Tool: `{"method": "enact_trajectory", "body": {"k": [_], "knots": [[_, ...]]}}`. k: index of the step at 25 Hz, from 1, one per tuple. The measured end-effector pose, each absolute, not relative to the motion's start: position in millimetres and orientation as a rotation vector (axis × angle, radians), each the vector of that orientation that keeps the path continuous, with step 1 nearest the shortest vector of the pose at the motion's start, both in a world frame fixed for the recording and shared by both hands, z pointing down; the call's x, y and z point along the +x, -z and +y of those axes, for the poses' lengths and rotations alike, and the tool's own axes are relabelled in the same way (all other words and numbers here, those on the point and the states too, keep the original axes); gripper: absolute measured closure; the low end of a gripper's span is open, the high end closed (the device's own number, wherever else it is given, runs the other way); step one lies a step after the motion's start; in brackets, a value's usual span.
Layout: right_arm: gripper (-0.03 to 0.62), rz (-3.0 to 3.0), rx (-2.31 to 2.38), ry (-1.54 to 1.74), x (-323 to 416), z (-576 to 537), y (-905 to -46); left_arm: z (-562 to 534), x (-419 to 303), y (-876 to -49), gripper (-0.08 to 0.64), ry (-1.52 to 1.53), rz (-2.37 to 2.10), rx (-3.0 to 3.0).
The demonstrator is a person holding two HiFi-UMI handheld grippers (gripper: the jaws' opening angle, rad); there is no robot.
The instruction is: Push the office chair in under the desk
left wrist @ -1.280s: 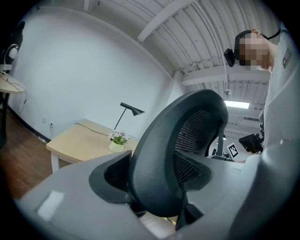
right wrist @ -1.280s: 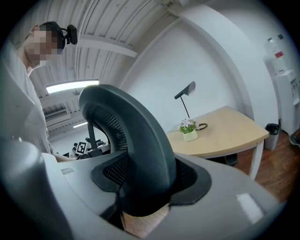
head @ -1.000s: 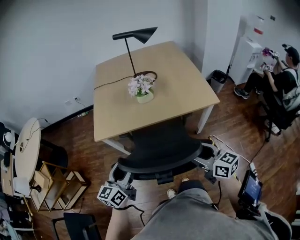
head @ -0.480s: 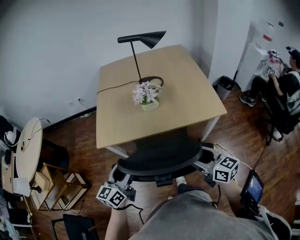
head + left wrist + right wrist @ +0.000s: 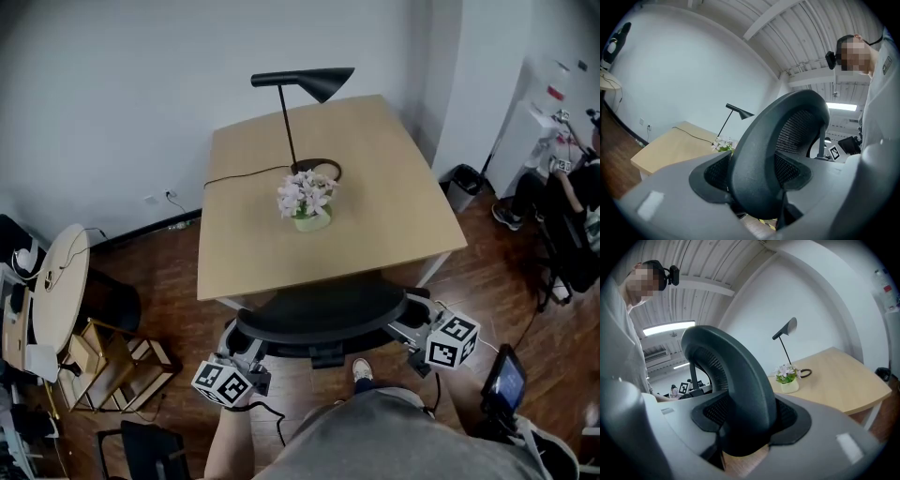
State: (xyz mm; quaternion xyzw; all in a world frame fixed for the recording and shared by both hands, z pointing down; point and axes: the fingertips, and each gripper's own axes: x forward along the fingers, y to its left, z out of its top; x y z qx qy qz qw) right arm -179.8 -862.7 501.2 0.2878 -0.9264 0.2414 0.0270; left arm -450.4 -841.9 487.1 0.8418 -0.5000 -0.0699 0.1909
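Left gripper (image 5: 246, 345) and right gripper (image 5: 409, 321) each clamped on side rim of office chair (image 5: 319, 314) backrest, one per side, likely for straight, even push. Chair at near edge of desk (image 5: 375, 187); seat probably under top, hidden. Flower pot (image 5: 312, 221) holds pale blooms; waste bin (image 5: 462, 183) far right, contents unseen.

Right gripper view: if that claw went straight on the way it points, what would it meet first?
The office chair: its backrest rim sits clamped in the right claw, so it meets that at once. Past it lies the desk, though how far is unclear.
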Motion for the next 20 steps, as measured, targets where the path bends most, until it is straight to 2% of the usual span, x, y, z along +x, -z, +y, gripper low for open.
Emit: {"method": "enact_trajectory", "body": {"k": [20], "knots": [[0.333, -2.861, 0.853, -0.747, -196.0, -919.3, -502.4, -892.2, -465.6, -486.9, 0.288, 0.214, -1.437, 2.353]]}}
